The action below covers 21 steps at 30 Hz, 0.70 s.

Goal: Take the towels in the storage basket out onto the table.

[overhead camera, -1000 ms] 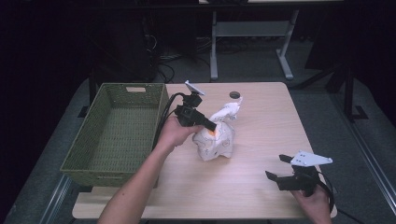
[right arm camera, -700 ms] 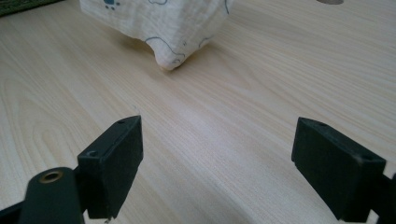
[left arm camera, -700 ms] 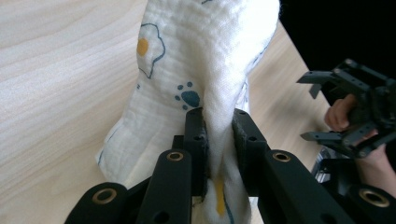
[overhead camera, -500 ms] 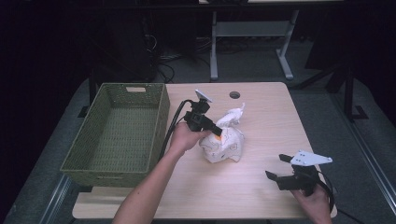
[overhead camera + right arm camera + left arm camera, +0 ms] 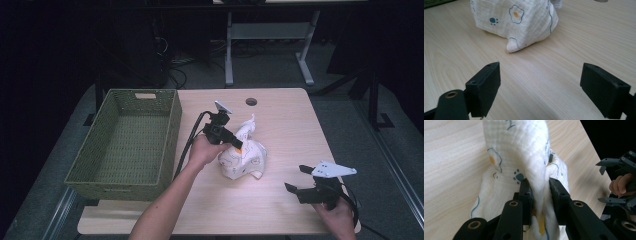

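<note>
White muslin cloth, paw-printed, sits bunched mid-surface beside the green wicker basket. Left hand-held gripper pinches a raised fold, jaws just easing apart; it may slip free early. Right hand-held gripper waits spread wide.

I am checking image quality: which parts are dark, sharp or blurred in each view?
High view: the table is lit, the room around it nearly black. Left gripper view: the cloth weave is sharp, the near jaws soft. Right gripper view: the cloth is evenly lit, the near jaws slightly blurred.
</note>
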Available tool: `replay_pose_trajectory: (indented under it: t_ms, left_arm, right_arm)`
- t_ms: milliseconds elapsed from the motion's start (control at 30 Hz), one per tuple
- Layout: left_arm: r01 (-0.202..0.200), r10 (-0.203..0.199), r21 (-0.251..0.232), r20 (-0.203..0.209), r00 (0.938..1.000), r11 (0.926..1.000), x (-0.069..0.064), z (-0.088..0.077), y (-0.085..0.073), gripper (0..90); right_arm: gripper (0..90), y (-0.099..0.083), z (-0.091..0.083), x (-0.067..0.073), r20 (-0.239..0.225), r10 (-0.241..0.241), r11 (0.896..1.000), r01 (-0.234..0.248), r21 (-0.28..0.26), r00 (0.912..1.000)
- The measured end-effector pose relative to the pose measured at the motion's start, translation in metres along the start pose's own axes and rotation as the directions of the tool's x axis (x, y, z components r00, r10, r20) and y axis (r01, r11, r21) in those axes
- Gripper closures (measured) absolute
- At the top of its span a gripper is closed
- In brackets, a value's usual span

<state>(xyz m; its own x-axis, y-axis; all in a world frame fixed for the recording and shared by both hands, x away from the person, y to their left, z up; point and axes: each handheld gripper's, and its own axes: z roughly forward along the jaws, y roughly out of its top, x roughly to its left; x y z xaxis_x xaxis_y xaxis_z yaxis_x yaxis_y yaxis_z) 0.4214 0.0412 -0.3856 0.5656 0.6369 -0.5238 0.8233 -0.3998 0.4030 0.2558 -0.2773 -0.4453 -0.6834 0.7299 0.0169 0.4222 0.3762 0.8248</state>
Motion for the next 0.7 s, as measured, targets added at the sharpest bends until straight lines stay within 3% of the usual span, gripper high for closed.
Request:
replay_pose_trajectory:
  t_ms: [100, 433, 700]
  left_arm:
    - [0.023, -0.022, -0.012, 0.005, 0.9997, 0.9997, 0.000, 0.006, -0.001, 72.9]
    - [0.025, -0.025, -0.012, 0.005, 0.9997, 0.9996, 0.003, 0.014, -0.003, 68.5]
    - [0.023, -0.023, -0.030, -0.011, 0.9997, 0.9993, 0.005, 0.011, -0.005, 60.6]
  right_arm:
    - [16.2, 0.000, 0.000, 0.000, -0.001, 0.004, 1.000, -0.004, 0.003, 1.0000]
    - [16.2, 0.000, 0.001, 0.000, -0.002, 0.001, 1.000, -0.001, 0.003, 1.0000]
    - [16.2, 0.000, 0.001, 0.001, -0.001, 0.002, 1.000, -0.002, 0.007, 1.0000]
